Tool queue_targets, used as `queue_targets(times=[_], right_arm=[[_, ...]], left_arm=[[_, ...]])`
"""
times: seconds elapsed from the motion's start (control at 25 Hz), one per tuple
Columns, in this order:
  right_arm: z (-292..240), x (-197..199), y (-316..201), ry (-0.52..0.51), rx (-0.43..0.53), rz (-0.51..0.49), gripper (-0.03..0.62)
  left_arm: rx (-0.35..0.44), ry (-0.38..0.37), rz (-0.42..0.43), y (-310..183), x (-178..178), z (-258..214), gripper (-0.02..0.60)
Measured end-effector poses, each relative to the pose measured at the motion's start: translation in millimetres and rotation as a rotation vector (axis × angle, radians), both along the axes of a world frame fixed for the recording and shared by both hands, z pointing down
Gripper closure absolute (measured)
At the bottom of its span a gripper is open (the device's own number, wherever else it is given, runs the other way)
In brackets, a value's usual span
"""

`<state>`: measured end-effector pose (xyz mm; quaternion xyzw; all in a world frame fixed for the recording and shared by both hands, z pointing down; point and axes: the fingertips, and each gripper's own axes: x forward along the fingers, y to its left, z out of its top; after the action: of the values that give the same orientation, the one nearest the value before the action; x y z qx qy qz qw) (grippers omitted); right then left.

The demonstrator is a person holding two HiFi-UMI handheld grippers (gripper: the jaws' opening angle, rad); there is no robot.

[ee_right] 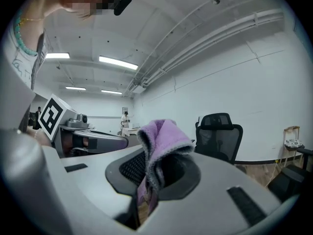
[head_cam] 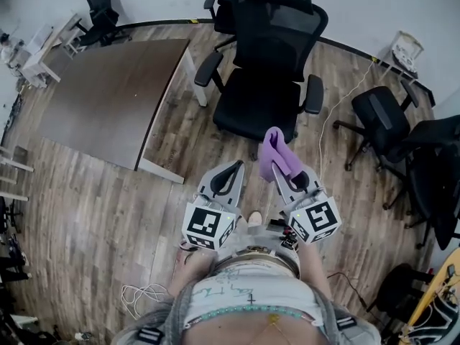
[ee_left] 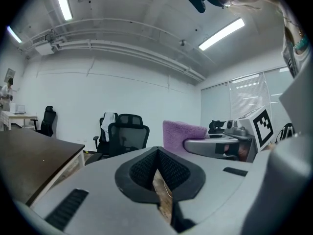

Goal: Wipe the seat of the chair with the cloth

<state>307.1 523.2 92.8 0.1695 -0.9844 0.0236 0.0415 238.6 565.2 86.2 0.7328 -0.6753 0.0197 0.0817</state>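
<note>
Two hand-held grippers hang side by side in front of a person standing on a wood-plank floor (head_cam: pixel 86 192), seen from the head view. The right gripper (head_cam: pixel 276 168) has its fingers pinched on a folded purple cloth (head_cam: pixel 274 151). The cloth stands up out of the grip and droops over the fingertips. In the right gripper view the cloth (ee_right: pixel 164 141) fills the gap between the fingers, its grey-edged fold hanging down into the slot. The left gripper (head_cam: pixel 231 169) holds nothing. In the left gripper view its fingers (ee_left: pixel 142 168) are drawn almost together, and only a thin sliver of floor shows between them. The black mesh-backed office chair (head_cam: pixel 257 110) stands just ahead of both grippers, toward the far edge of the floor by the wall, its seat facing the person. The cloth is in the air near the seat's front edge and apart from it. A brown table (head_cam: pixel 108 95) sits to the left of the chair, its near right corner beside the chair's armrest. More black chairs (head_cam: pixel 381 117) stand along the floor's right edge.
</note>
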Motion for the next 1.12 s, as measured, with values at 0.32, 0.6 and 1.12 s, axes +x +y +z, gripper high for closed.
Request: queue_targets(times=[0.32,0.6,1.12], right_arm=[[9,-26,-33,0.021,-0.024,0.021,0.546],[10,-75,-68,0.029,-0.019,0.076,0.546],[6,-171,-143,0.070,0.016,0.207,0.546]], left_arm=[[-0.002,0.013,0.017,-36,-28,5,0.572],[0.005,0.021,0.108,-79,-74,3,0.572],[0.007,0.017,0.250,-164,-171,-2,0.572]])
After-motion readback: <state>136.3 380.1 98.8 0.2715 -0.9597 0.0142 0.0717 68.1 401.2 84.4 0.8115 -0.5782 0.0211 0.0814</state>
